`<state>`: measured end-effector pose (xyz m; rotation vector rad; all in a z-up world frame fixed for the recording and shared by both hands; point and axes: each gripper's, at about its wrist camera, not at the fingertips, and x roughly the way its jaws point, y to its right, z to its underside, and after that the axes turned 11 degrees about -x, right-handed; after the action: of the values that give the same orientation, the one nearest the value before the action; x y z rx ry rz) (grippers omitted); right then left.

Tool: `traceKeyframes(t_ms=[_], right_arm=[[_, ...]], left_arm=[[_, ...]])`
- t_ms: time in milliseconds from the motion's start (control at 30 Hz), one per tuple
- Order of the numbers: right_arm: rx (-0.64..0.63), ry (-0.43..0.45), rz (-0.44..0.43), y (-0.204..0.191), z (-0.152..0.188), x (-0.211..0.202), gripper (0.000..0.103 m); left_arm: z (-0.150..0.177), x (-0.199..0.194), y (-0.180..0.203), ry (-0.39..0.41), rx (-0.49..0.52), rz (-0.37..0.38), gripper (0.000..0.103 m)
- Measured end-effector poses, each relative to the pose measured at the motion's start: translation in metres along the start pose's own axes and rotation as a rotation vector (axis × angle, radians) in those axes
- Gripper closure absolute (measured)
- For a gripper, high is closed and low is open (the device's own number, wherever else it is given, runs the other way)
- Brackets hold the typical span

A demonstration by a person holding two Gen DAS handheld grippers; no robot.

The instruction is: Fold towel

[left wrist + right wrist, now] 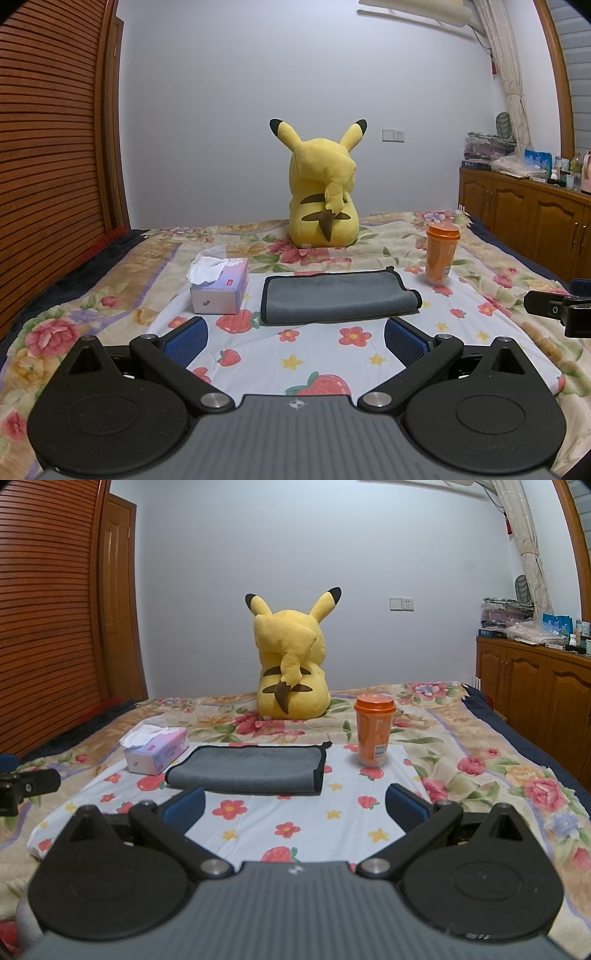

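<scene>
A grey towel (338, 298) with black trim lies folded flat on the white strawberry-print cloth (325, 354) on the bed. It also shows in the right wrist view (251, 770). My left gripper (295, 341) is open and empty, just short of the towel's near edge. My right gripper (295, 806) is open and empty, also just short of the towel's near edge. Part of the right gripper's body (557, 308) shows at the right edge of the left wrist view, and part of the left gripper's body (26, 786) at the left edge of the right wrist view.
A tissue box (219, 288) stands left of the towel and an orange lidded cup (441, 254) right of it. A yellow plush toy (323, 192) sits behind. A wooden cabinet (528, 218) stands at the right, a slatted wooden wall (48, 147) at the left.
</scene>
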<state>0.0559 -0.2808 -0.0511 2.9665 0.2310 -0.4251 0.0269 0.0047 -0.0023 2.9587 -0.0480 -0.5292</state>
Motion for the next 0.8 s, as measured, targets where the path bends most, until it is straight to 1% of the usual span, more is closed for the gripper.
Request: traceKeyframes(t_ms=[800], right_arm=[[-0.002,0.0,0.0,-0.0007,0.0001,0.0004,0.0]], left_arm=[[0.0006,0.0008,-0.0011,-0.004,0.002,0.0,0.0]])
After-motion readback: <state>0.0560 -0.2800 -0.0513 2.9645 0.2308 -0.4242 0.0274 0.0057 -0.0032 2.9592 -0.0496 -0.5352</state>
